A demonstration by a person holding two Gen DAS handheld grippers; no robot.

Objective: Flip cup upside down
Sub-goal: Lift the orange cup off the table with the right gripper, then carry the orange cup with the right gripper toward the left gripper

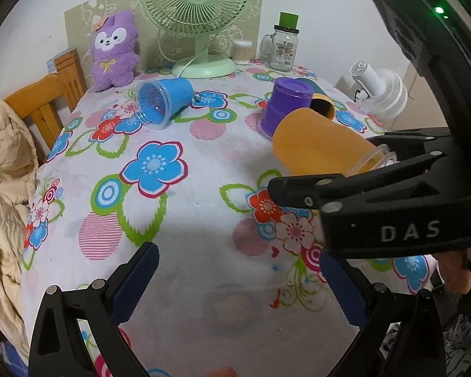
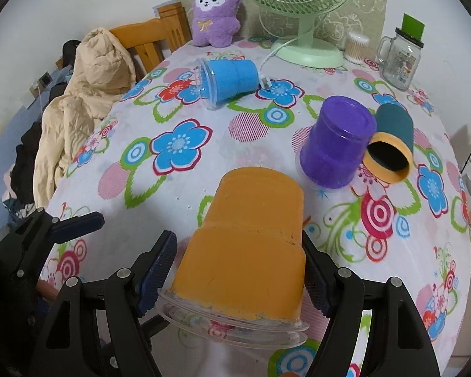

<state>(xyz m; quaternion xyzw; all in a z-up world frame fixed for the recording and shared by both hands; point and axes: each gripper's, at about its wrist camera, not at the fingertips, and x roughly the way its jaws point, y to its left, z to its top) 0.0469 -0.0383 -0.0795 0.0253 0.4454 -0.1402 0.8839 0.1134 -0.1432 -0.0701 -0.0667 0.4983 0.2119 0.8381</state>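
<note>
While the flip is under way, the contents stand as follows, each placed by reference to the orange cup.

Table (image 2: 204,188), under a flowered cloth: carries everything; the orange cup hangs above its near part and does not appear to touch it.

Green fan (image 2: 298,6): far beyond the orange cup, at the back edge, out of the working space.

Purple plush toy (image 2: 215,15): far behind and to the left, propped against the wall.

Glass jar (image 2: 398,59): far behind and to the right, upright.

Blue cup (image 2: 232,78): well behind and to the left, lying on its side, mouth to the left; by my judgement not yet turned.

Purple cup (image 2: 336,144): beyond and just to the right, mouth down on the cloth, apparently already flipped.

Teal cup (image 2: 392,144): right of the purple cup and touching it, on its side, mouth toward the camera.

Orange cup (image 2: 251,245): held in the air, tilted, base pointing away and upward, clear rim nearest the camera; gripped at the lower body so the wrist can roll it mouth down.

Right gripper (image 2: 238,270): fingers closed against both sides of the orange cup.

Left gripper (image 1: 238,286): to the left of the orange cup, fingers spread, holding nothing, kept clear of the turn.
</note>
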